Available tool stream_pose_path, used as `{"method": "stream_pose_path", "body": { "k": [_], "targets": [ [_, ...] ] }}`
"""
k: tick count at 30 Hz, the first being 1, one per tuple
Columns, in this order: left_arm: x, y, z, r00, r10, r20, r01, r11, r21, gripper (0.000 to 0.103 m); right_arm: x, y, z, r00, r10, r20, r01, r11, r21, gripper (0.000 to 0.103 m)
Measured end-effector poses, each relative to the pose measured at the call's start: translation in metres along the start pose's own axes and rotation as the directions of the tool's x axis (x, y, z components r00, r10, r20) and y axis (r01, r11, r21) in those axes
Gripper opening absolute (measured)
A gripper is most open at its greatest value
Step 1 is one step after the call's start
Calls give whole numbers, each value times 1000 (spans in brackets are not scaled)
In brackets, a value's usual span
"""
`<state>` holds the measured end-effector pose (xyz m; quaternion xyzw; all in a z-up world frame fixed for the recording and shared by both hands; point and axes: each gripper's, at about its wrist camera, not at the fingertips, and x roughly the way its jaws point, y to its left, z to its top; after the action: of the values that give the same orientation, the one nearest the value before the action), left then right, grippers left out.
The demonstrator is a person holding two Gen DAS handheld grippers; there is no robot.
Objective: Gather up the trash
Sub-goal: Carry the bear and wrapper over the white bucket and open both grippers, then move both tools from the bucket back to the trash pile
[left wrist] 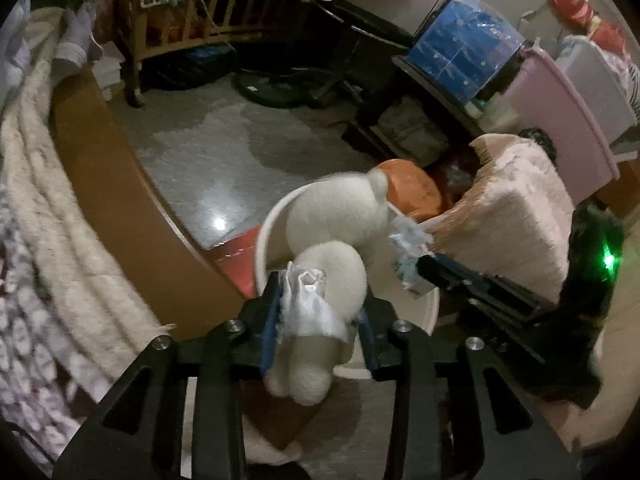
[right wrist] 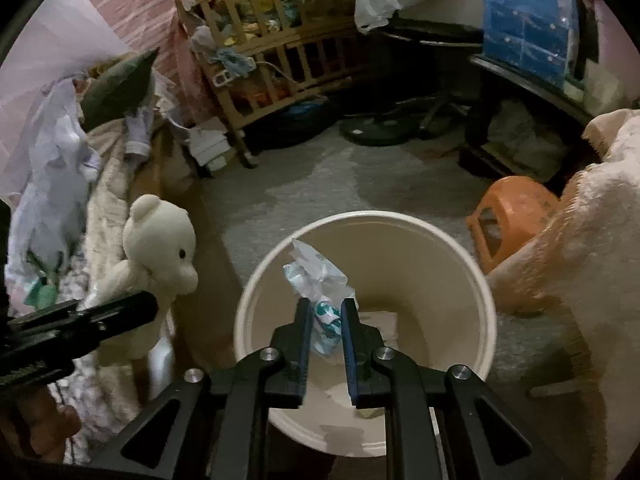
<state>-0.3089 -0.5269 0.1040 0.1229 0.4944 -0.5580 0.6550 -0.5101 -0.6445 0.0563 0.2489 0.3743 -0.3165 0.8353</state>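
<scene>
My left gripper (left wrist: 320,316) is shut on a white teddy bear (left wrist: 340,232) in a white satin dress and holds it beside the cream waste bin (left wrist: 268,240). In the right wrist view the bear (right wrist: 160,248) hangs left of the bin, held by the left gripper (right wrist: 132,312). My right gripper (right wrist: 326,320) is shut on a crumpled white and teal plastic wrapper (right wrist: 316,280), held over the open bin (right wrist: 440,240). The right gripper (left wrist: 424,268) also shows in the left wrist view with the wrapper (left wrist: 408,244) at its tip.
A bed with cream blanket (left wrist: 60,220) lies on the left. An orange stool (right wrist: 508,216) and a pink-covered seat (right wrist: 580,240) stand right of the bin. A wooden crib (right wrist: 280,40), a fan base (right wrist: 384,128) and a dark table with blue packs (right wrist: 528,20) stand at the back.
</scene>
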Motion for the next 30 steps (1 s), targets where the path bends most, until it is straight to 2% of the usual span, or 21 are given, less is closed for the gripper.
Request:
{"method": "stream_pose_path", "body": {
  "k": [3,5,7,12,16,22,30],
  "targets": [
    [-1,-4,0,999,-33,10,33,999,-2,54,2,-4,-1,999,-45,-8,45,999,7,15],
    [-6,-5,0,999,-37,24,37,999,4,55,3,-8,-1,999,-40,-8,40,999,27,26],
    [-11,-4,-2,999,-17,31,17,1000,12,55,4,-9,-2,1000,-29,-10,29,999,41,32],
    [-21,7,-6,997,59,47,-59,998,-4,55,10,-3,-6,999,-11,-39,12,999,40,33],
    [-32,19,-13,988,135,72,-134,991,-10,55,12,6,-10,999,8,-52,-6,999,36,34],
    [-51,40,-25,968,224,112,-222,975,-28,55,10,31,-12,998,35,-59,-35,999,6,35],
    [-83,72,-41,930,329,161,-323,944,-65,55,1,79,-14,996,74,-52,-78,994,-75,37]
  ]
}}
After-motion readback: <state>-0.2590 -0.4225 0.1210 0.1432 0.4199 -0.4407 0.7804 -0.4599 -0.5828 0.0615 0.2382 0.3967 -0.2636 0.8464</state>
